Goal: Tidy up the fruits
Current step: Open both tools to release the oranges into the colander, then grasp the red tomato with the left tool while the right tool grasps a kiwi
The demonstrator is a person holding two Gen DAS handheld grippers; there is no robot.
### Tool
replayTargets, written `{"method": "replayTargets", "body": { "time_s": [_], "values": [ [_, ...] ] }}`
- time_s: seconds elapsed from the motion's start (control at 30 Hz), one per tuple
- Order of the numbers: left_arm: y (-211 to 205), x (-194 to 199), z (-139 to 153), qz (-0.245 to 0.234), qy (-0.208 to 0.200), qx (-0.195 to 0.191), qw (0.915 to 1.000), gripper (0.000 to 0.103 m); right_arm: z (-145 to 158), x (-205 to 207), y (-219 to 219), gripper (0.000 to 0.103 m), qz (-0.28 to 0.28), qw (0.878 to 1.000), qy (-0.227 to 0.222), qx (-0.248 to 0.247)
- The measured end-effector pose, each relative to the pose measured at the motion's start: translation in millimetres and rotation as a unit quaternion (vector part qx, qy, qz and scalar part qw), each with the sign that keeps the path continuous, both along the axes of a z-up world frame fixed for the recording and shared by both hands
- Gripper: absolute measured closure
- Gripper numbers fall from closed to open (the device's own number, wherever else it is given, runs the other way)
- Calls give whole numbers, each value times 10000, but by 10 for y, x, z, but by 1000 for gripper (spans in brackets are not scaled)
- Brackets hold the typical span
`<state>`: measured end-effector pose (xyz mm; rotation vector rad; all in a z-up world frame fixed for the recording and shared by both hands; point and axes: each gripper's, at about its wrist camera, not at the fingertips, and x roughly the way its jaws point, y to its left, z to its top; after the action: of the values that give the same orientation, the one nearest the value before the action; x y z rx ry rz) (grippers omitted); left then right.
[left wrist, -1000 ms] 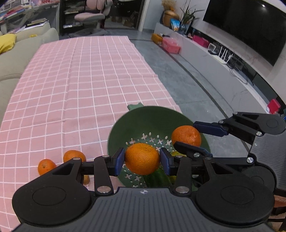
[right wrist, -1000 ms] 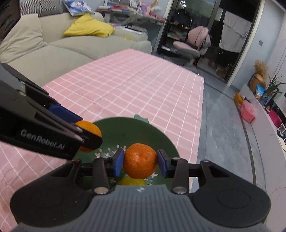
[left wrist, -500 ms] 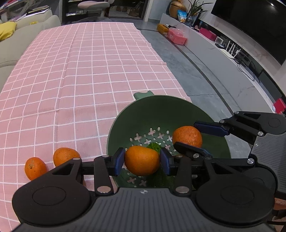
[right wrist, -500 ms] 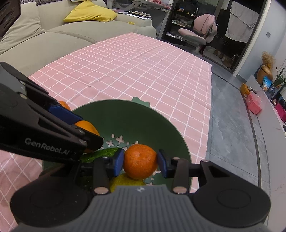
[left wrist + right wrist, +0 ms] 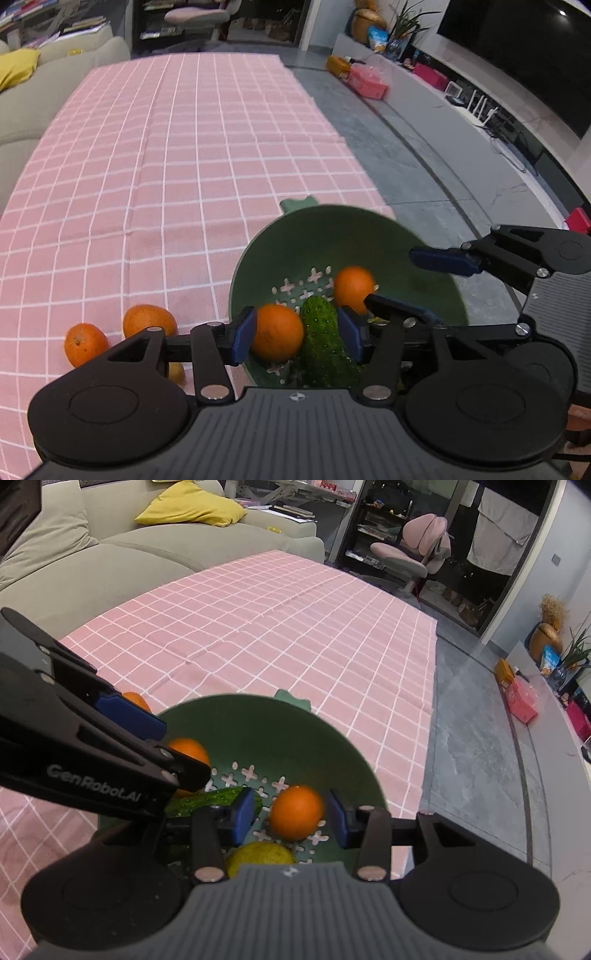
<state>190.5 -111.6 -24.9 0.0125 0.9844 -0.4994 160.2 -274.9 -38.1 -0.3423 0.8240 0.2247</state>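
Green colander [image 5: 417,236] holds two oranges [image 5: 295,812], cucumber [image 5: 325,343]. Left gripper [image 5: 297,334] and right gripper [image 5: 290,816] parted wide above, gripping nothing. Only right view shows lemon [image 5: 258,854]; only left, two oranges [image 5: 147,319] on pink checked cloth [image 5: 184,147]. Sofa [image 5: 110,550] behind.

Pink tablecloth [image 5: 192,155] with a white grid of squares. Dark green bowl [image 5: 369,236] with pale cross-shaped cutouts in its base and a lighter green tab on the far rim. Two orange tangerines inside: one [image 5: 277,338] by the left gripper [image 5: 297,334], one [image 5: 295,811] by the right gripper [image 5: 291,815]. Bumpy glossy green cucumber [image 5: 323,343] between them, yellow-green fruit [image 5: 260,856] at the near side. Two more orange tangerines [image 5: 149,320] [image 5: 85,344] on the cloth. Both grippers black with blue pads [image 5: 243,334] and silver screws, grey ribbed base; white lettering on the left one. Beige sofa [image 5: 92,554], yellow cushion [image 5: 192,504], pink chair [image 5: 413,550], grey floor [image 5: 424,173].
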Motion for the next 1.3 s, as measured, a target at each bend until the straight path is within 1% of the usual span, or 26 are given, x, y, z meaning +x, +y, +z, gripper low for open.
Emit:
{"method": "replayTargets", "body": {
  "time_s": [0.07, 0.17, 0.3, 0.43, 0.53, 0.7, 0.93, 1.03, 1.13, 1.23, 1.3],
  "values": [
    [31, -46, 102, 18, -113, -9, 9999, 40, 89, -54, 9, 48, -54, 9999, -136, 1],
    [112, -121, 273, 97, -323, -63, 9994, 39, 240, -129, 25, 47, -186, 9993, -311, 69],
    [274, -249, 504, 279, -656, -100, 9974, 38, 445, -288, 86, 41, -442, 9965, -660, 265],
    [440, -383, 627, 448, -913, 26, 9948, 38, 564, -454, 229, 40, -563, 9927, -890, 594],
    [570, -464, 637, 592, -1025, 176, 9928, 38, 591, -581, 396, 40, -552, 9900, -1011, 809],
    [864, -619, 569, 928, -926, 260, 9910, 38, 530, -751, 691, 40, -387, 9894, -1051, 921],
    [1215, -833, 399, 1237, -694, 237, 9896, 38, 361, -967, 1065, 41, 95, 9909, -988, 906],
    [1350, -878, 291, 1406, -535, 112, 9885, 38, 254, -1024, 1199, 46, 317, 9920, -915, 807],
    [1424, -872, 172, 1526, -409, 48, 9874, 38, 131, -1049, 1308, 53, 503, 9930, -789, 719],
    [1477, -868, 18, 1558, -247, 66, 9874, 39, 6, -1028, 1364, 56, 603, 9939, -631, 668],
    [1482, -865, -80, 1544, -167, 77, 9878, 41, -74, -989, 1397, 63, 654, 9943, -523, 662]
  ]
}}
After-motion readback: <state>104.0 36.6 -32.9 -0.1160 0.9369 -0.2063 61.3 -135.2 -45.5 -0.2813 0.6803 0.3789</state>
